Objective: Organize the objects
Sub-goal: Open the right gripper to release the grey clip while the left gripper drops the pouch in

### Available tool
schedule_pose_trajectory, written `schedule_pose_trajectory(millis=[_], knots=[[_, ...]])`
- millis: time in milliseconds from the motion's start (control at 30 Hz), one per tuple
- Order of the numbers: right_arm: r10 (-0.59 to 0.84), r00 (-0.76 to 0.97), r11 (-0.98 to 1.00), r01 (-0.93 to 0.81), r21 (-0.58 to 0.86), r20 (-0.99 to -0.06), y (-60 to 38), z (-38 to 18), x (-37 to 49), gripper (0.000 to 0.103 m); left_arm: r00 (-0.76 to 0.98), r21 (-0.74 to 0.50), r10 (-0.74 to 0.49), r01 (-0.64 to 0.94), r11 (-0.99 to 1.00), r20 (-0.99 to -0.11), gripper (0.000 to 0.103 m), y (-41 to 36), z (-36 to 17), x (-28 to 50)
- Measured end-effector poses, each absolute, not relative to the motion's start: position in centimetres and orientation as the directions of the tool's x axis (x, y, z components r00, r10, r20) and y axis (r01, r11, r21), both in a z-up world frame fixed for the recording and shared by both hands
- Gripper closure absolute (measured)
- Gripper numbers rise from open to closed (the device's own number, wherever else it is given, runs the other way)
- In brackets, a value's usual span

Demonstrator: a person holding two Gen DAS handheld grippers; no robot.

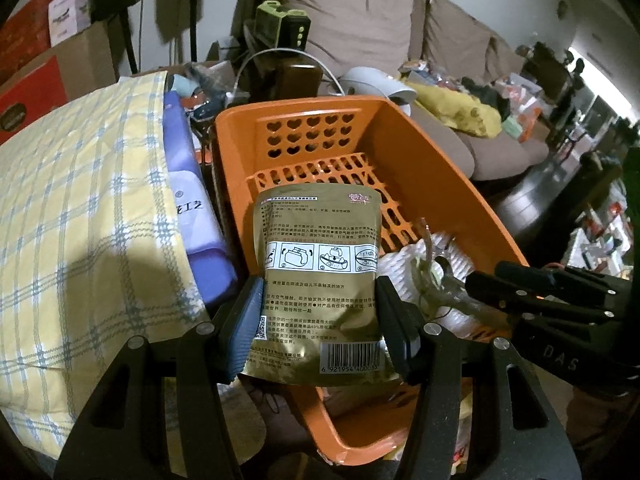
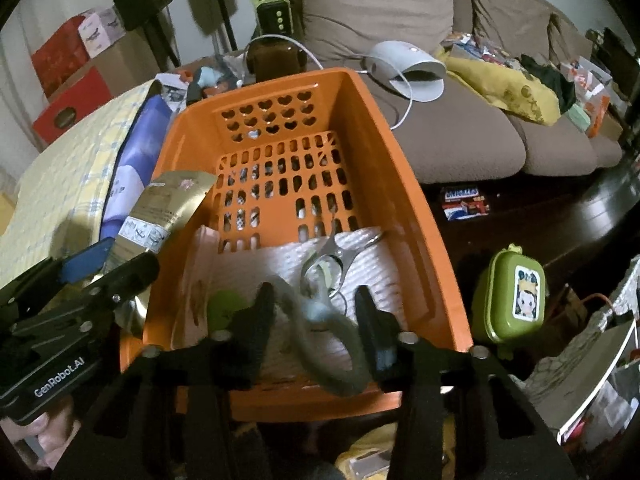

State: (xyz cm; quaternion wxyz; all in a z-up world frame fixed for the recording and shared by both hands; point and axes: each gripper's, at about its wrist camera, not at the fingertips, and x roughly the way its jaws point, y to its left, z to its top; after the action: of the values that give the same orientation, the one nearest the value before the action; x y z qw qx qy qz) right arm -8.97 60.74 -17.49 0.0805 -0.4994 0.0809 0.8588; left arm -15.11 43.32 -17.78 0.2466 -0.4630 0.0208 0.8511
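**Orange basket with pouch and scissors at two grippers**

Checked yellow cloth (image 1: 80, 208) lies soft and rumpled at far left, overlapping a glossy purple pack (image 1: 192, 200). Next comes the rigid orange plastic basket (image 1: 432, 152), its end wall pierced with heart-shaped holes and its floor slotted. The left gripper (image 1: 320, 316) clamps a flat gold foil pouch (image 1: 320, 256) by its side edges, both pads pressing, holding it upright over the basket's near-left wall. Ribbed white padding (image 2: 280, 264) lines the near floor; metal scissors (image 2: 340, 256) rest on it. The right gripper (image 2: 316, 316) hovers over them with its jaws partly apart; a blurred grey loop sits between them, and contact cannot be judged. Right of the basket, a green lidded box (image 2: 508, 300) stands on the dark floor before a brown sofa (image 2: 460, 148).
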Motion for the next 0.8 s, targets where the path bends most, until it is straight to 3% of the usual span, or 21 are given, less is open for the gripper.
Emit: schedule_pose_trajectory(millis=[333,567,800], knots=[[0.085,-0.482,-0.971,-0.238,0.037,-0.872,60.9,-17.6,-8.9,0.065,-0.431,-0.18,0.383,-0.441,-0.879,-0.817,0.049,43.6,-18.6,-15.3],[0.09,-0.478,-0.964,-0.262,0.044,-0.874,61.5,-17.6,-8.8,0.065,-0.43,-0.19,0.399,-0.451,-0.872,-0.81,0.033,44.1,-18.4,-15.0],[0.099,-0.473,-0.963,-0.266,0.034,-0.876,61.5,-17.7,-8.8,0.064,-0.427,-0.213,0.414,-0.443,-0.871,-0.804,0.032,43.3,-17.4,-15.4]])
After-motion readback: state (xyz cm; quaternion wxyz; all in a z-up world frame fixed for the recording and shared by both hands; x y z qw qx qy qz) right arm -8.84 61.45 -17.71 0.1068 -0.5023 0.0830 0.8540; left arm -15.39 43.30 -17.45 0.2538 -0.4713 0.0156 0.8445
